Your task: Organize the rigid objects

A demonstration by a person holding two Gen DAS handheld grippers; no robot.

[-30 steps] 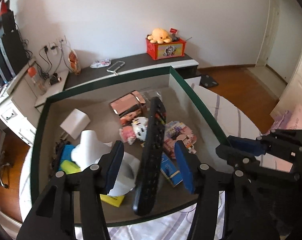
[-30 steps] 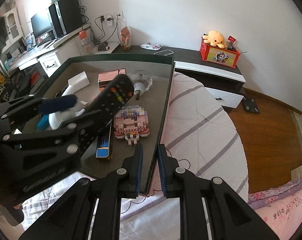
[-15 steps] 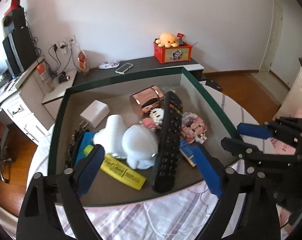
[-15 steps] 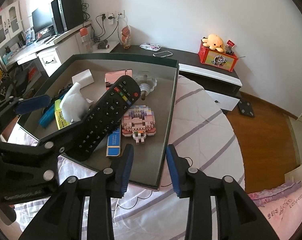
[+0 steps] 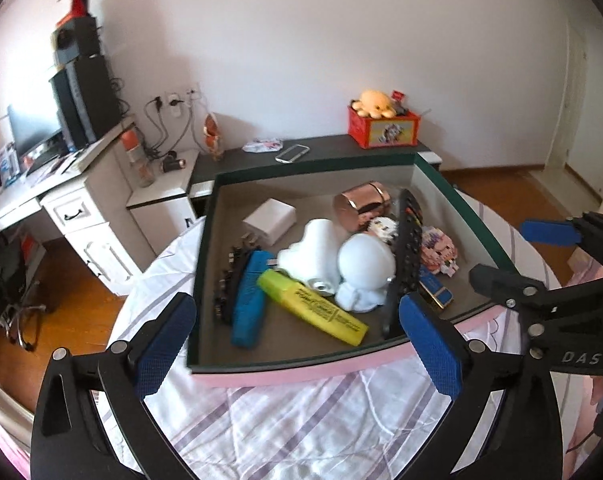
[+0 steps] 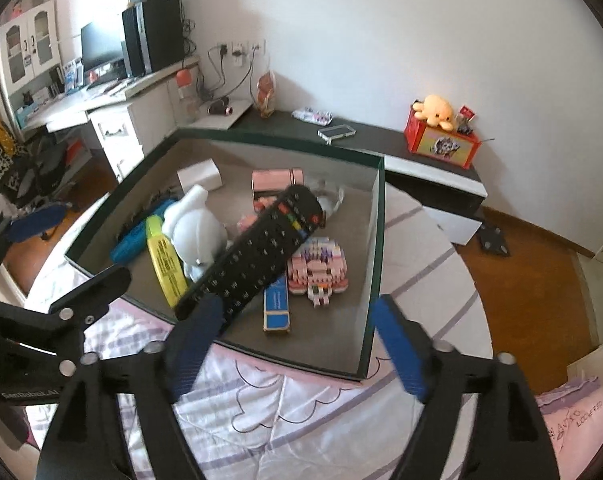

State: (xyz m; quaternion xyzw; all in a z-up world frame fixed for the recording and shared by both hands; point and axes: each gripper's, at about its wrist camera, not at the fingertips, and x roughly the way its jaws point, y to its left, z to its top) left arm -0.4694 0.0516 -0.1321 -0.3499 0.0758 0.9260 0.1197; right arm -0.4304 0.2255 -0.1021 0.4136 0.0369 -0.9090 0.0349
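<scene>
Both the left tool and right tool have just been opening, nothing between them, above the box holding the black remote.

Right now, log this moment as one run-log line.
left tool: open, empty, just opened | right tool: open, empty, just opened | remote: in box, tilted on other items
</scene>
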